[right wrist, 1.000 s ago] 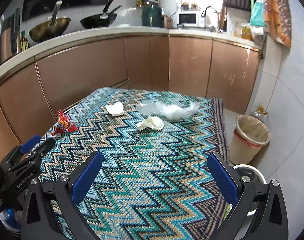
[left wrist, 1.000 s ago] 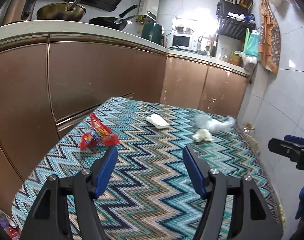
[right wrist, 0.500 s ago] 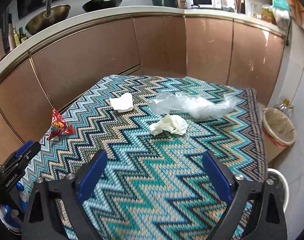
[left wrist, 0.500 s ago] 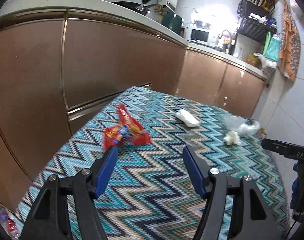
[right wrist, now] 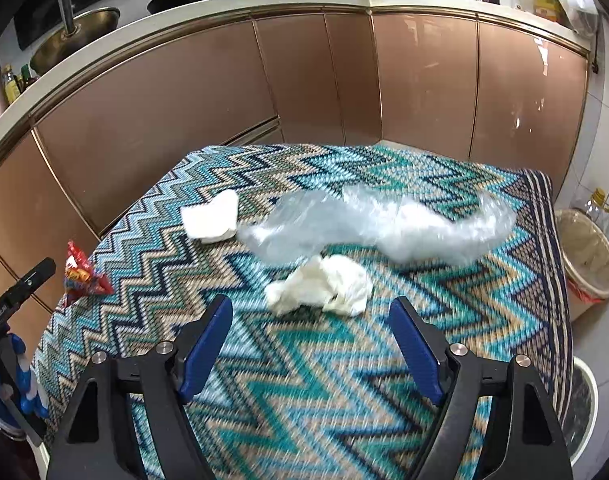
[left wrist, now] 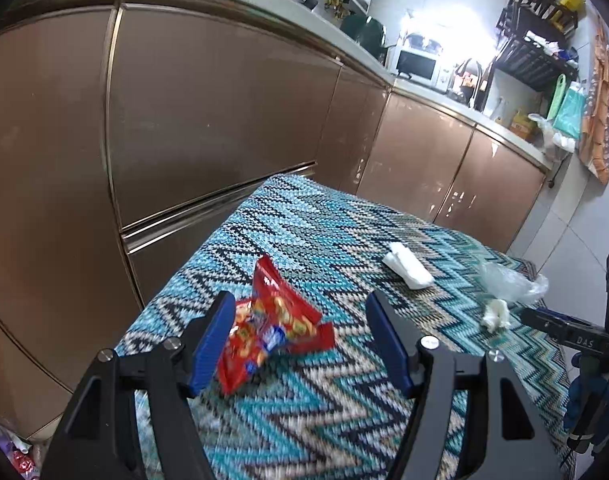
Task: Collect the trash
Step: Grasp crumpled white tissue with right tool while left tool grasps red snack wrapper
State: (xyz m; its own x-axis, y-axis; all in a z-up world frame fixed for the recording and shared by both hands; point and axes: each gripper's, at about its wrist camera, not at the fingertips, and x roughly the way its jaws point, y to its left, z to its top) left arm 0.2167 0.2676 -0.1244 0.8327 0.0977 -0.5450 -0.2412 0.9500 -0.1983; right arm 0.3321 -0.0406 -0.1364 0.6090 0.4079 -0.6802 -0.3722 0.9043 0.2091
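Observation:
A red snack wrapper (left wrist: 272, 320) lies on the zigzag tablecloth (left wrist: 324, 420). My left gripper (left wrist: 300, 308) is open around the wrapper, which sits close to the left finger. A crumpled white tissue (right wrist: 324, 284) lies just ahead of my right gripper (right wrist: 310, 308). That gripper's jaws are closing, with nothing between them. Behind the tissue stretch a clear plastic bag (right wrist: 384, 228) and a folded white tissue (right wrist: 212, 220). The red wrapper (right wrist: 80, 272) also shows at the table's left edge in the right wrist view.
A lined trash bin (right wrist: 588, 256) stands on the floor past the table's right edge, with a white bucket (right wrist: 584, 400) nearer me. Brown cabinets (right wrist: 184, 100) curve closely around the table's far and left sides. Pans and a microwave sit on the counter.
Both grippers have moved forward and lower over the table. The red wrapper has come between the left fingers. The crumpled tissue is now just off the right fingertips, whose gap has narrowed.

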